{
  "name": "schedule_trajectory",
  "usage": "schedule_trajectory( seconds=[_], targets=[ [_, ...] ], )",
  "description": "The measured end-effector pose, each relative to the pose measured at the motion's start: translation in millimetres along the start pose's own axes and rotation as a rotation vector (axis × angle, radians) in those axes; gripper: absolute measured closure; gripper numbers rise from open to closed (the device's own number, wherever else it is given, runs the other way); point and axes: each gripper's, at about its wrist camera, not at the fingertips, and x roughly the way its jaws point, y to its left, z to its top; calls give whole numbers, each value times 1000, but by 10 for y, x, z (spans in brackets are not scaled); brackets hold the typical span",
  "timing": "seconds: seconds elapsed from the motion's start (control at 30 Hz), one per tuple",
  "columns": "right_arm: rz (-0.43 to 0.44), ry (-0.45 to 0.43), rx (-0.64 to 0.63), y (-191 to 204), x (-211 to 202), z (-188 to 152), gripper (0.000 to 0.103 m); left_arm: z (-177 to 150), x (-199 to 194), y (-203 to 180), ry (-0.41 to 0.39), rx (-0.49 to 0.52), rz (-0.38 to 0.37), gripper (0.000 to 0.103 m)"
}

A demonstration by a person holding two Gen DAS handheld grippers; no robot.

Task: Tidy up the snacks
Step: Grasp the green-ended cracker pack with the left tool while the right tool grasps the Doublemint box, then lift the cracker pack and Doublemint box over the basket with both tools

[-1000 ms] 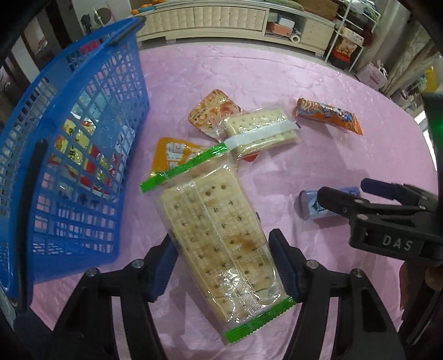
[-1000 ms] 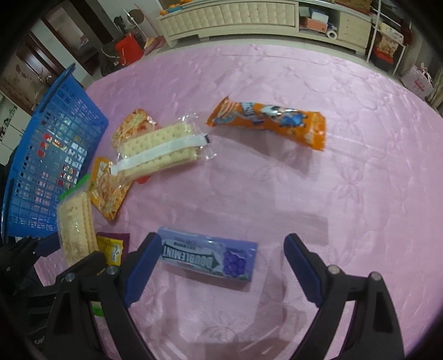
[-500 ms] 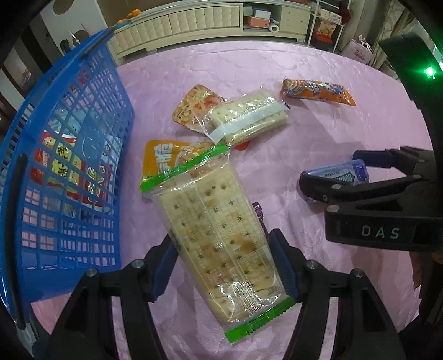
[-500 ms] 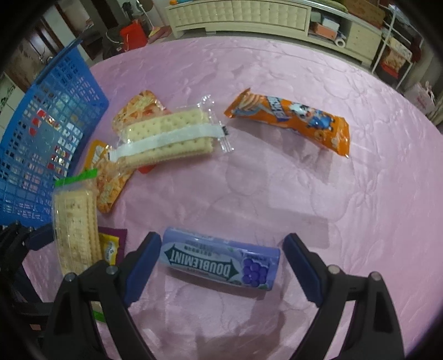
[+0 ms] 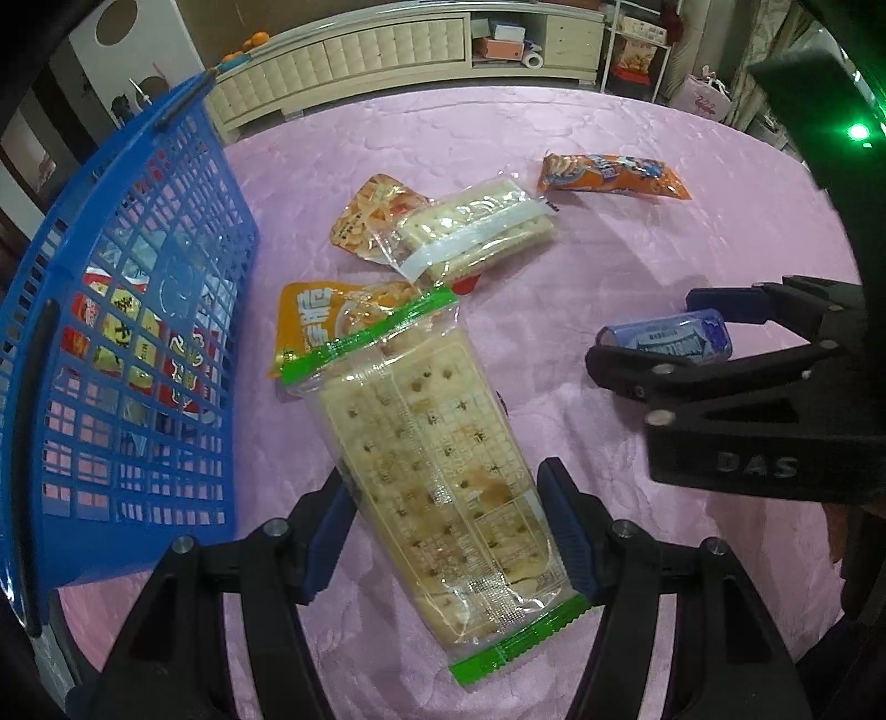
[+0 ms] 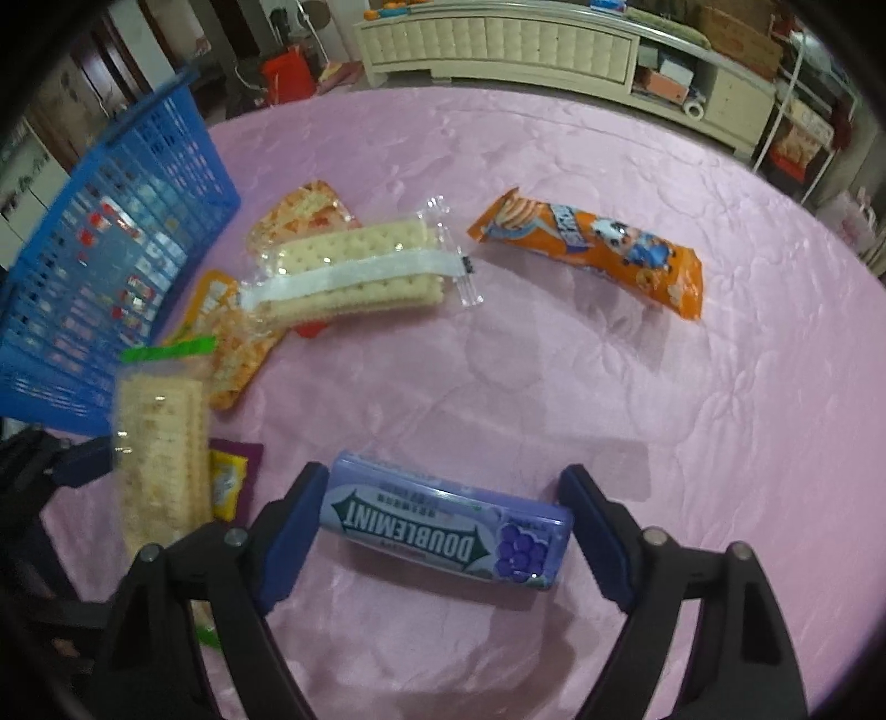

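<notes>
Left gripper [image 5: 448, 537] pinching cracker pack [image 5: 437, 471] just beside basket [image 5: 138, 310]. Right gripper [image 6: 443, 515] closing around gum tin [image 6: 443, 526] lying on pink cloth [image 6: 637, 387], pads not clearly pressing.

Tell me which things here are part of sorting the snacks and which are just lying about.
Part of the job:
- green-edged cracker pack
- Doublemint gum box
- white-banded cracker pack
- orange snack bar
- blue basket

Just lying about:
- cream cabinet
- red bin
</notes>
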Motion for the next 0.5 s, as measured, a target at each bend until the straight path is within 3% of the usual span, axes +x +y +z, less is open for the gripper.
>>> schedule_trajectory(
  seconds=[0.13,0.5],
  targets=[
    [-26,-44,-27,17,-213,-49,16,-52,-126,-43,-18,-6,-21,40],
    [-52,-114,43,9,-802,-101,16,-58,-774,-32,-132,20,-77,40]
  ],
)
